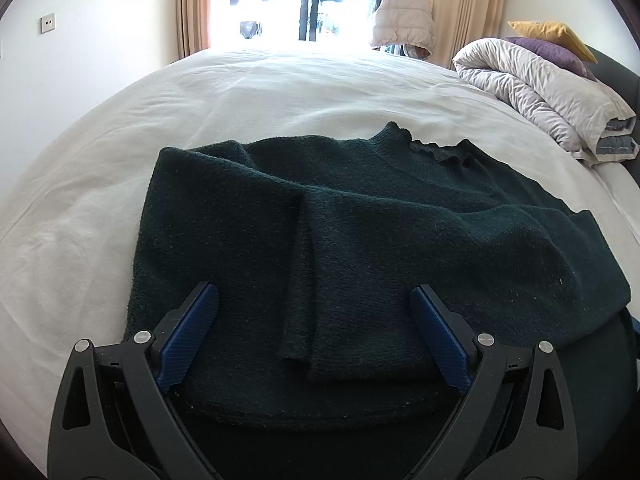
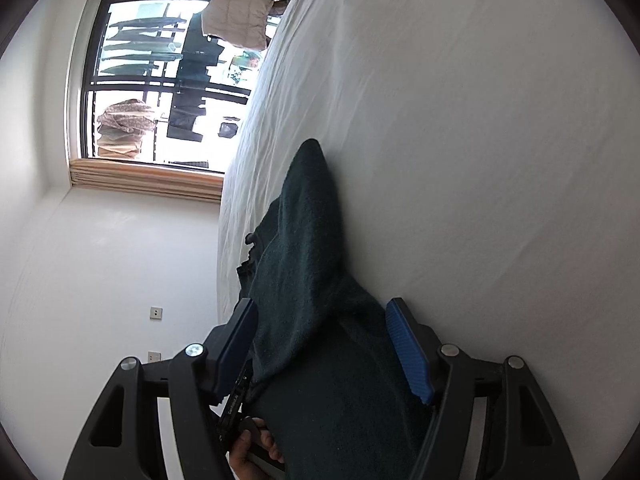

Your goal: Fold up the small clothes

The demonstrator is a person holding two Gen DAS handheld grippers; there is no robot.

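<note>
Here, a dark green knitted sweater (image 1: 360,232) lies on the white bed (image 1: 260,92), partly folded — one sleeve is laid across the front, its cuff end pointing toward the hem, and the ribbed, frilled collar sits at the far edge. The knit looks fuzzy and thick, with soft creases over the body.

The left tongs (image 1: 314,320) hang low over the hem of the sweater, released, their blue pads (image 1: 188,340) wide apart and holding nothing. In the right wrist view, which is rolled sideways, the right tongs (image 2: 324,348) also stand spread, with a raised fold of the sweater (image 2: 312,260) between the blue pads — whether the cloth touches either pad I cannot tell.

The bed sheet is lightly wrinkled. At the head end lie a rolled pale duvet (image 1: 540,80), a purple pillow (image 1: 554,54) and a yellow pillow (image 1: 554,36). Beyond the bed are a bright window (image 1: 304,0) with tan curtains (image 1: 194,4), a beige padded jacket (image 1: 402,20) hanging there, and white walls with a socket (image 1: 47,23).
</note>
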